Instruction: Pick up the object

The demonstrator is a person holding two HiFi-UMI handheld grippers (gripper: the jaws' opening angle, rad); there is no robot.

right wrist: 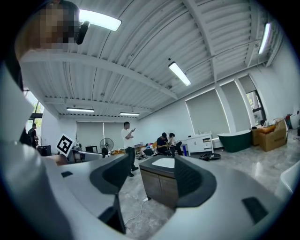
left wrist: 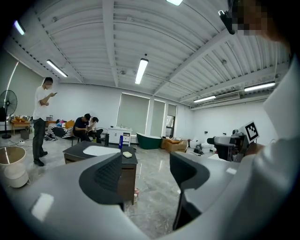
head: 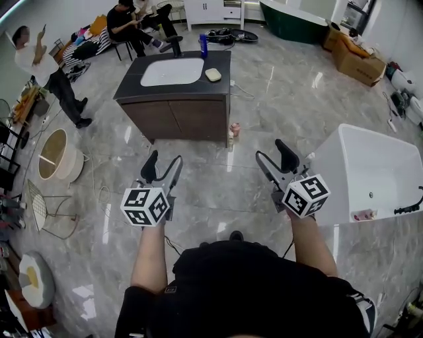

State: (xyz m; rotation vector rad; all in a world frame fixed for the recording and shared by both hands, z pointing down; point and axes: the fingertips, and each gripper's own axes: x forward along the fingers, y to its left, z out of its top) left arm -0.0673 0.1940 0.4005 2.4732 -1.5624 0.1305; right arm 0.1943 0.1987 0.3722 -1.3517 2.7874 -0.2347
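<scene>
Far left: standing person [head: 39,66] in a white shirt, with a round basket [head: 56,155] on the floor nearer. Far, left of centre: two seated people [head: 129,26]. Centre, well beyond both jaws: dark surface [head: 132,86] with a white basin, carrying a blue bottle [head: 203,45] at its far edge and a pale bar [head: 213,74] near its right edge, just right of the basin. Small can [head: 234,129] on the floor at the cabinet's near right corner. Unclear which of these is meant for picking up; all well apart from both tools. Near, left: left hand-held gripper [head: 165,162] [left wrist: 145,171], jaws spread wide, only floor and the cabinet seen between them. Near, right: right hand-held gripper [head: 272,152] [right wrist: 152,173], jaws likewise wide, nothing held. Right: white bathtub [head: 350,171] just beside the right arm. Far right: green tub [head: 294,20] and cardboard box [head: 360,63].
</scene>
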